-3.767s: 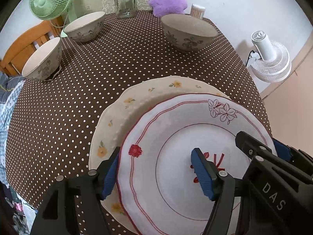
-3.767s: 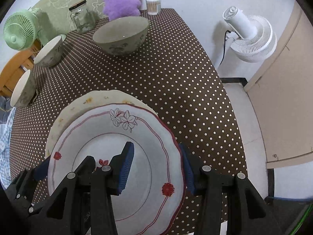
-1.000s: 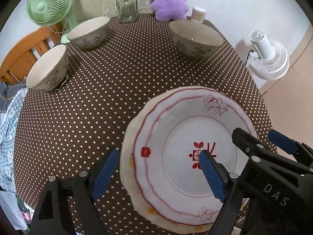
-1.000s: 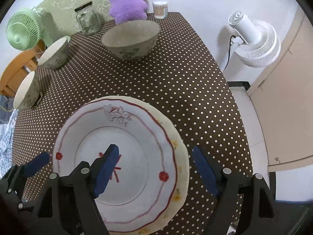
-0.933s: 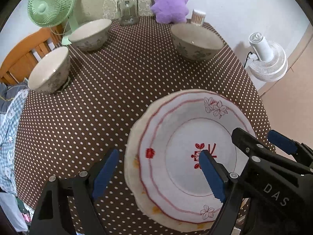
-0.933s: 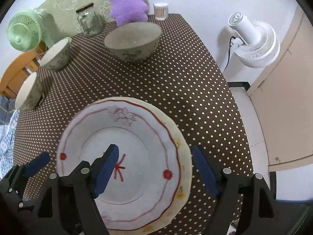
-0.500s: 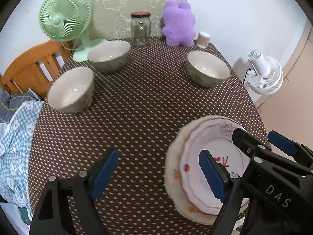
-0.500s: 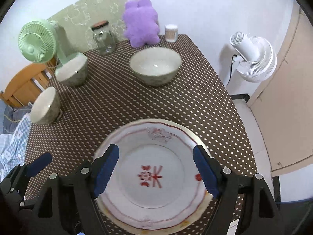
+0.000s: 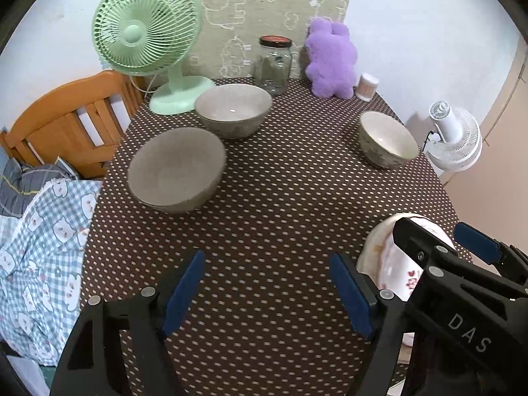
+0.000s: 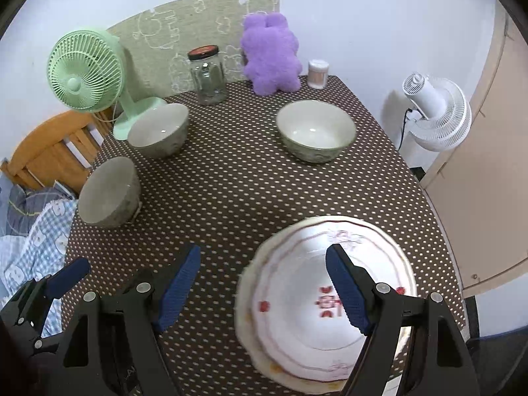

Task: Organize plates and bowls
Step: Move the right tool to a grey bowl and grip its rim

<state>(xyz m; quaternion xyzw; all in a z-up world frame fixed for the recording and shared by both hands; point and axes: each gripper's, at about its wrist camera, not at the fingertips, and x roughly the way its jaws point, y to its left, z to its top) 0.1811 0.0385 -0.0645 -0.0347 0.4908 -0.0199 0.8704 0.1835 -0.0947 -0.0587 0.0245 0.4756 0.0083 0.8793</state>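
A white plate with a red rim lies stacked on a cream plate (image 10: 325, 300) at the near right of the brown dotted table (image 10: 237, 191). In the left wrist view the plate stack (image 9: 376, 250) is partly hidden behind my right gripper. Three grey-green bowls stand apart: one at the left edge (image 10: 107, 193), one at the back left (image 10: 158, 130), one at the back right (image 10: 315, 130). My left gripper (image 9: 267, 287) hangs over bare cloth, its jaws closing with nothing between them. My right gripper (image 10: 264, 282) is open and empty above the stack's left side.
A green fan (image 9: 145, 29), a glass jar (image 9: 274, 66), a purple plush toy (image 9: 331, 61) and a small tub (image 9: 366, 86) line the table's back edge. A wooden chair (image 9: 69, 118) and checkered cloth (image 9: 43, 247) are at the left. A white fan (image 10: 435, 112) stands on the floor at the right.
Both grippers let go of the red-rimmed plate, now stacked on the cream one, and drew back, up and leftward. The left jaws have narrowed a little.
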